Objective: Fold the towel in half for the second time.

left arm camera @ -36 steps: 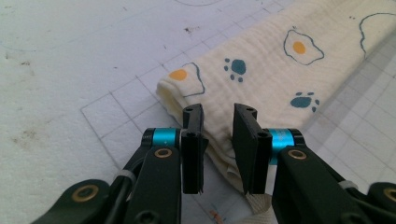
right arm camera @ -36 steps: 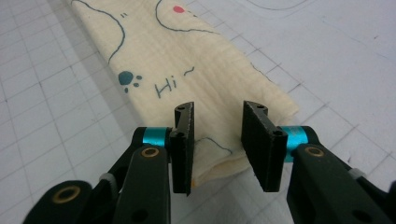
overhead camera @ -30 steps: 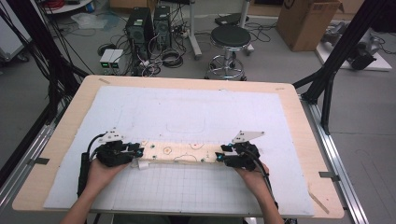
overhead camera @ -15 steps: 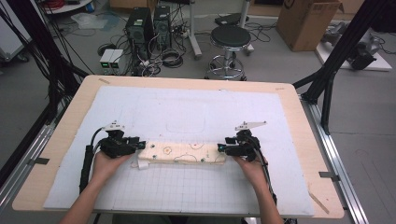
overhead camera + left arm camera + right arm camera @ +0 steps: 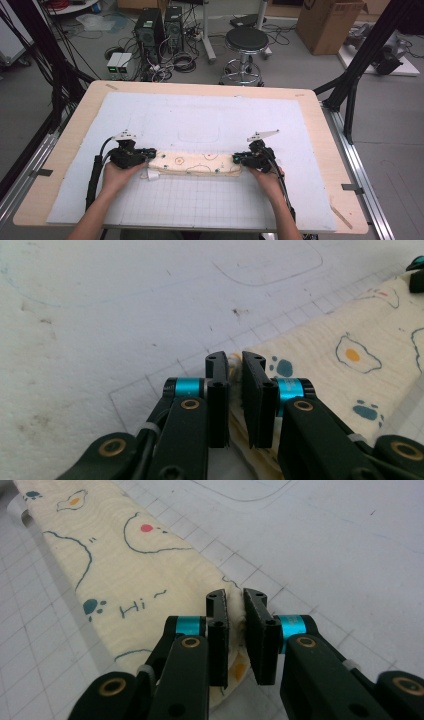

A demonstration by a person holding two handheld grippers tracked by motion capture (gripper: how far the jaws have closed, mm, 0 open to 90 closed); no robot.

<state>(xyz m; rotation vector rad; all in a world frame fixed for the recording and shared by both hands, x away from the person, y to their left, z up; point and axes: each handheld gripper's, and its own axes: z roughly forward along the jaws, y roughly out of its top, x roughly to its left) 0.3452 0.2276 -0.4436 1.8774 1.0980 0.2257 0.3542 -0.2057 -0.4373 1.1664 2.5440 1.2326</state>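
A long folded cream cloth [image 5: 195, 163] printed with eggs and paw marks lies across the white gridded mat [image 5: 200, 115]. My left gripper [image 5: 150, 154] is at its left end and my right gripper [image 5: 236, 159] at its right end, each held in a hand. In the left gripper view the jaws [image 5: 235, 360] have just been closing and now pinch the edge of the cloth [image 5: 350, 370]. In the right gripper view the jaws [image 5: 236, 597] have also just been closing and clamp the corner of the cloth [image 5: 135, 560].
The mat covers most of a wooden table [image 5: 75, 130]. A small white tag [image 5: 150, 175] sticks out under the cloth's left end. Beyond the table's far edge stand a black stool [image 5: 246, 40], computer towers and cables on the floor.
Both pairs of jaws have narrowed onto the cloth's ends. The right hand shifted slightly; the cloth lies where it did.
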